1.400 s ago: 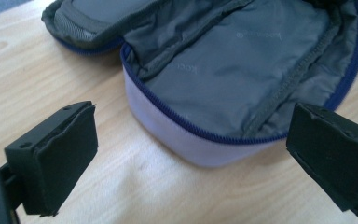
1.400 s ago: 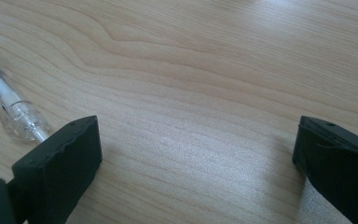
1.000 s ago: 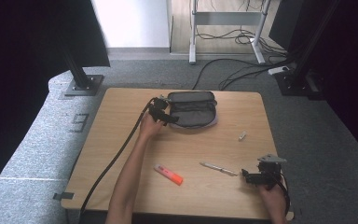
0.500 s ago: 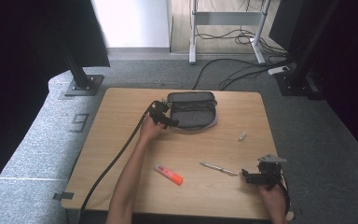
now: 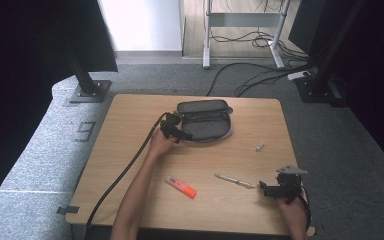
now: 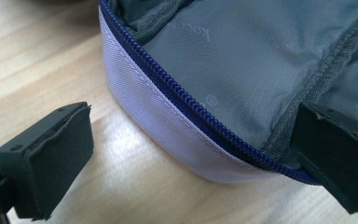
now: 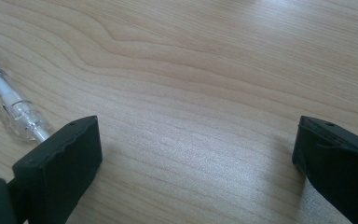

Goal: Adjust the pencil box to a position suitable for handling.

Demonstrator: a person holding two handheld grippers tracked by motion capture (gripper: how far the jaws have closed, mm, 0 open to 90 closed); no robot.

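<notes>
Presently both hand-held grippers released: left (image 5: pixel 176 131) astride pencil case (image 5: pixel 206 120) rim, right (image 5: pixel 266 188) beside pen (image 5: pixel 234 180).

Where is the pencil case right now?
In the high view the pencil case lies open at the far middle of the table, with the left gripper at its left end; the left gripper view shows its zipped rim between the open jaws.

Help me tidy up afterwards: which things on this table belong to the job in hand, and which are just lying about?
In the job:
pencil case, unzipped, left gripper open at its edge
clear pen, beside the open right gripper

Lying about:
orange highlighter
small white cap-like piece
</notes>
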